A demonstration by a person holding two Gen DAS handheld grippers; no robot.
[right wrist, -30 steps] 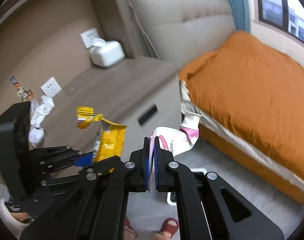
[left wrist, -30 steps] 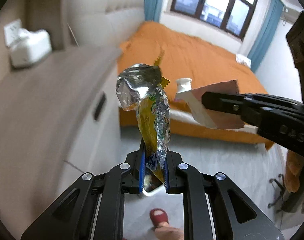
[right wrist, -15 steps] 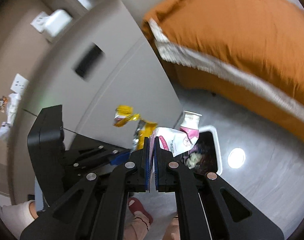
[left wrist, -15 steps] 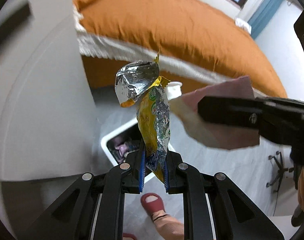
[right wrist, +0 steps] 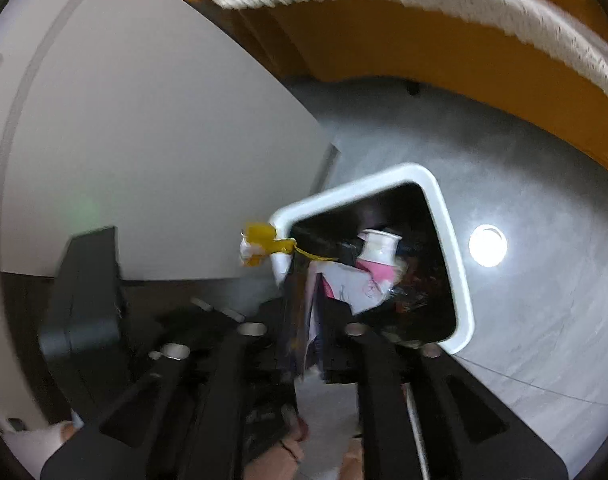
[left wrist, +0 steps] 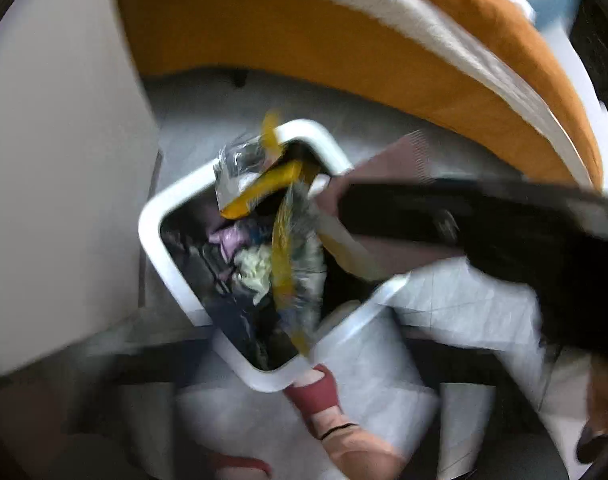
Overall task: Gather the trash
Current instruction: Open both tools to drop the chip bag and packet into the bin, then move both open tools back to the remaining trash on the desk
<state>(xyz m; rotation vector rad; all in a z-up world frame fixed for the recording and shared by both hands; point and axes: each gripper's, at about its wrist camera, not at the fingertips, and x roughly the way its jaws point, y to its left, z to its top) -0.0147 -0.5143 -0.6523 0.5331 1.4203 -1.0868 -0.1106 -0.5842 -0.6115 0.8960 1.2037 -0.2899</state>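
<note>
I'm at the drop: both jaws have just been opening, left gripper (right wrist: 83,292) freeing the yellow wrapper (left wrist: 291,256), right gripper (right wrist: 312,332) the pink pouch (right wrist: 364,280), both over the white bin (right wrist: 444,216); next I'd lift clear

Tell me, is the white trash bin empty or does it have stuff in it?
It has stuff in it. The white trash bin holds crumpled wrappers and paper, and the yellow foil snack bag is over its opening.

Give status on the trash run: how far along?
Done: bin already holds trash. In hand: left gripper and right gripper over it, jaws just opening; yellow wrapper dropping in loose, pink pouch between the right jaws, unpressed. To do: pouch must fall clear; other trash not in view.
</note>
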